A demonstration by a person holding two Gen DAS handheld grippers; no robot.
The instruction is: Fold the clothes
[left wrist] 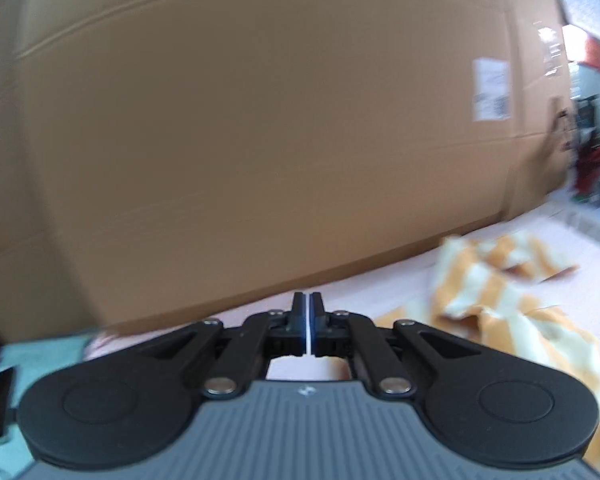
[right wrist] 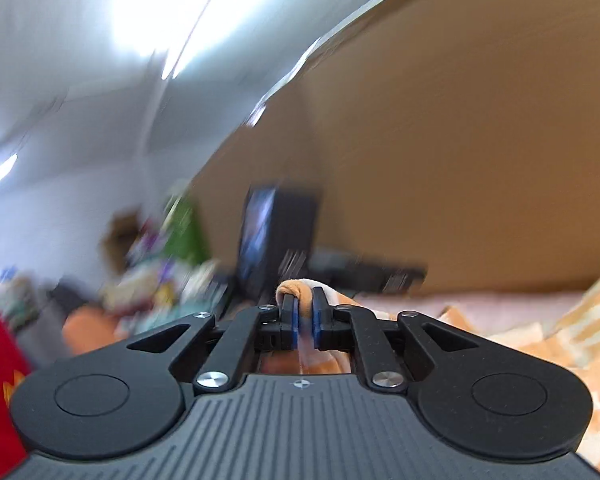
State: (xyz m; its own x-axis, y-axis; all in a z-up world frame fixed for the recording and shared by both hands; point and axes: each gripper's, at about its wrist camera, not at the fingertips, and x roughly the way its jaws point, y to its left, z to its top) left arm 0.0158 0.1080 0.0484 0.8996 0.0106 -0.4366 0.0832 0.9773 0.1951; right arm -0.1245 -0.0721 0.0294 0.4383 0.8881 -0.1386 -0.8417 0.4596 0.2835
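Two black claws: left claw (left wrist: pixel 308 304) closed empty, right claw (right wrist: pixel 304 300) pinching one orange-striped garment (right wrist: pixel 540 340) before one cardboard box (left wrist: pixel 260 120).

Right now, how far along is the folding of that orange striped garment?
Barely started. Nothing looks folded: the orange and white striped garment lies crumpled on the pink cover by the cardboard box. In hand: the right gripper pinches a fold of the fabric. The left gripper is shut on nothing, clear of the cloth. Still left: spreading it flat and making every fold.
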